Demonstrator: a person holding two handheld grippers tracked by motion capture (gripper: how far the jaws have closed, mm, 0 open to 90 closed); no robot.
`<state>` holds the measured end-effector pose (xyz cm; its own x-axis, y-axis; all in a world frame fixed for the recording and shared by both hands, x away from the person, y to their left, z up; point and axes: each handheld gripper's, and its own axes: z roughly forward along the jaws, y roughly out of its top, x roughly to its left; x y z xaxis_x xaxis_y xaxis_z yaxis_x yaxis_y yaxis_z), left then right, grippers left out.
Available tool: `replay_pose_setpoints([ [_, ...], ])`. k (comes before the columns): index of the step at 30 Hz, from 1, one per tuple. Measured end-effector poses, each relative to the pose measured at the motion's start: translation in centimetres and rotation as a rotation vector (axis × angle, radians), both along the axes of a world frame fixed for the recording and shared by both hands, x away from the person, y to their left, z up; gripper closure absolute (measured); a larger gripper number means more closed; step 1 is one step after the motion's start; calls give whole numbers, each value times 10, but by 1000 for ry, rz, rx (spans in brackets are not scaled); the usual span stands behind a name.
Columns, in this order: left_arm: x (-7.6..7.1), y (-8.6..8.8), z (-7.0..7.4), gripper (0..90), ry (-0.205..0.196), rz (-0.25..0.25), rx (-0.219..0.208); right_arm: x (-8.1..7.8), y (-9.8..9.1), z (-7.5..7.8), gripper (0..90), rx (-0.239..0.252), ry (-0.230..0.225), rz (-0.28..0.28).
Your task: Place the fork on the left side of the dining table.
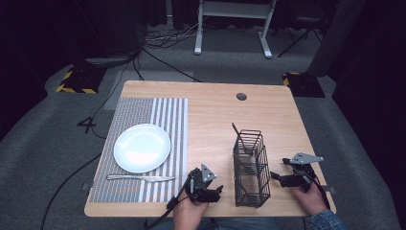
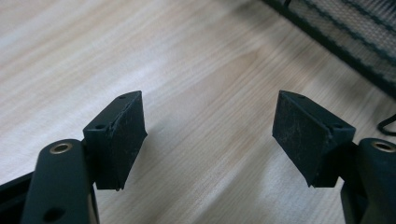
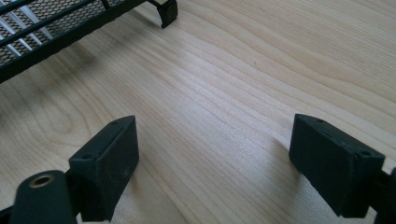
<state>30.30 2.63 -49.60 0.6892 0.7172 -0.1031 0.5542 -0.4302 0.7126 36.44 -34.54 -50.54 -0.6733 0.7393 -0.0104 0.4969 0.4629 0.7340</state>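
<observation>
Two open grippers rest on each side of the wire basket, with the place setting only partly laid

The left gripper (image 1: 216, 190) and the right gripper (image 1: 275, 176) lie low on the smooth pale wooden table (image 1: 210, 115), jaws apart and holding nothing. Between them stands the black wire basket (image 1: 251, 167), tall and narrow with mesh walls, and a dark utensil (image 1: 238, 134) stands inside its far end. On the left, a round glossy white plate (image 1: 142, 147) and a slim metal knife (image 1: 140, 178) lie on the striped woven mat (image 1: 167, 115); the utensil probably remains to be placed
</observation>
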Motion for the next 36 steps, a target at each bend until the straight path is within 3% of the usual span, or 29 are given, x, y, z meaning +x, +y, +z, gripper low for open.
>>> replay_pose_setpoints([
  [3, 0, 3, 6, 262, -15, 1, -18, 0, 0, 0, 160, 0, 1, -1],
  [4, -1, 6, 14, 266, -38, -4, -27, 0, 0, 0, 160, 0, 0, 0],
  [8, 1, 13, 28, 275, -58, -20, -32, 0, 0, 0, 160, 0, 0, 0],
  [10, 2, 17, 36, 275, -65, -22, -55, 0, 0, 0, 160, 0, 1, -1],
  [13, 12, 23, 51, 289, -8, -48, -102, 0, 0, 0, 160, 0, 0, 0],
  [15, 13, 23, 57, 289, -15, -51, -94, 0, 0, 0, 160, 0, 0, 0],
  [16, 15, 21, 70, 288, -34, -68, -48, 0, 0, 0, 160, 0, 1, 0],
  [19, 17, 21, 81, 286, -58, -89, -10, 0, 0, 0, 160, 0, 0, 0],
  [21, 22, 26, 93, 281, -50, -107, -51, 0, 0, 0, 160, 0, 1, 0],
  [26, 28, 37, 100, 277, -46, -140, -50, 0, 0, 0, 160, -1, 1, 1],
  [29, 33, 53, 110, 279, -34, -130, -131, 0, 0, 0, 160, -1, 1, 1],
  [36, 37, 58, 122, 299, -63, -123, -129, 0, 0, 0, 160, -3, 0, 1],
])
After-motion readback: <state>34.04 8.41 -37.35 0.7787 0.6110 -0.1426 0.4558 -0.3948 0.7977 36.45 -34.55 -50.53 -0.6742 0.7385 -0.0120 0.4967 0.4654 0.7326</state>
